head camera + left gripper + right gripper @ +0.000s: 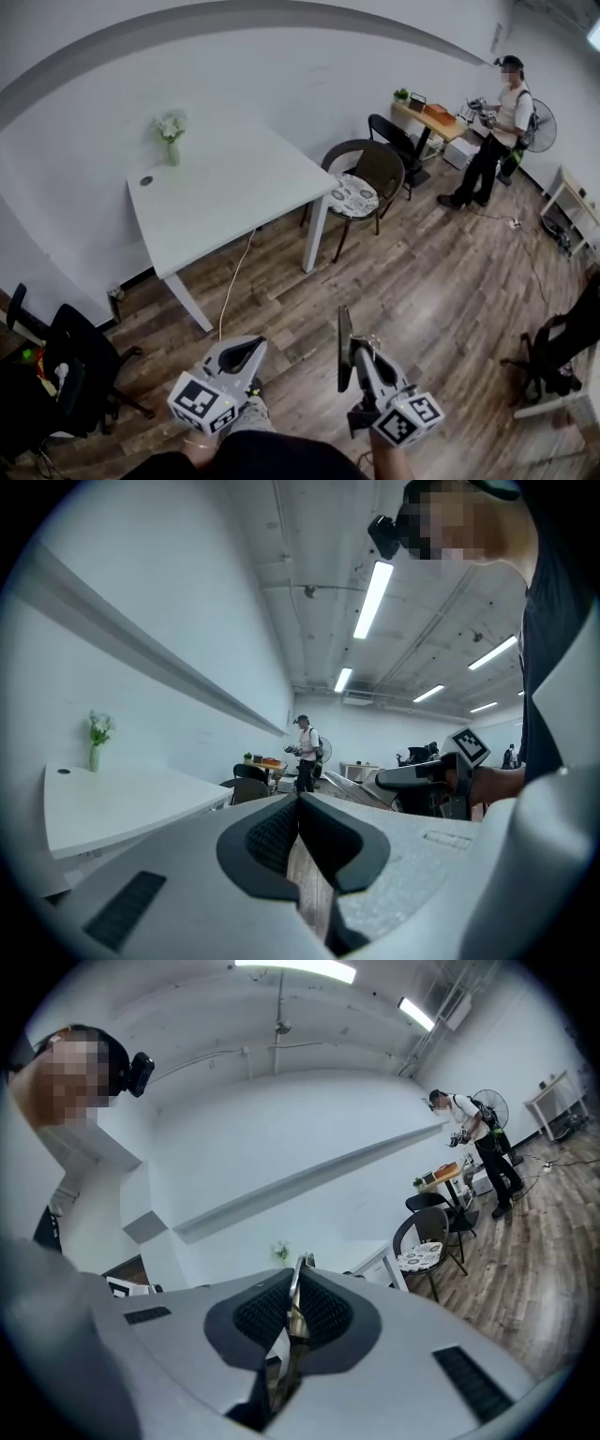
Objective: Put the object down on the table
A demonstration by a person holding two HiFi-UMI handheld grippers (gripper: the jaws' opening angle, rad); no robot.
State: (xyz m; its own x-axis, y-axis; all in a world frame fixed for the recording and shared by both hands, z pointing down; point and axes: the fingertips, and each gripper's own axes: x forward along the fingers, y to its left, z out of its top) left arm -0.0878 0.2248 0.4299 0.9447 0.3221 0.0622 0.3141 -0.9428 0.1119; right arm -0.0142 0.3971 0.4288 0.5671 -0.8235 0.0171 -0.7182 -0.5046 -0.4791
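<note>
Right tongs (359,358) clamped on thin dark panel (344,347), long axis upright; left tongs (244,354) pressed together, empty. Surface (234,192) ahead, well apart, near edge toward panel

Ahead of us the wooden floor (412,281) lies open right up to the white table (234,202). We find most of its top bare. Only a vase of flowers (172,141) stands near the far edge, by the wall (281,75). A cable (234,272) hangs under the front edge, a cushioned chair (361,192) crowds the table's right side, and a black office chair (70,361) stands at our left. Nothing blocks the thin dark panel (344,328) clamped in our right gripper (358,352).
</note>
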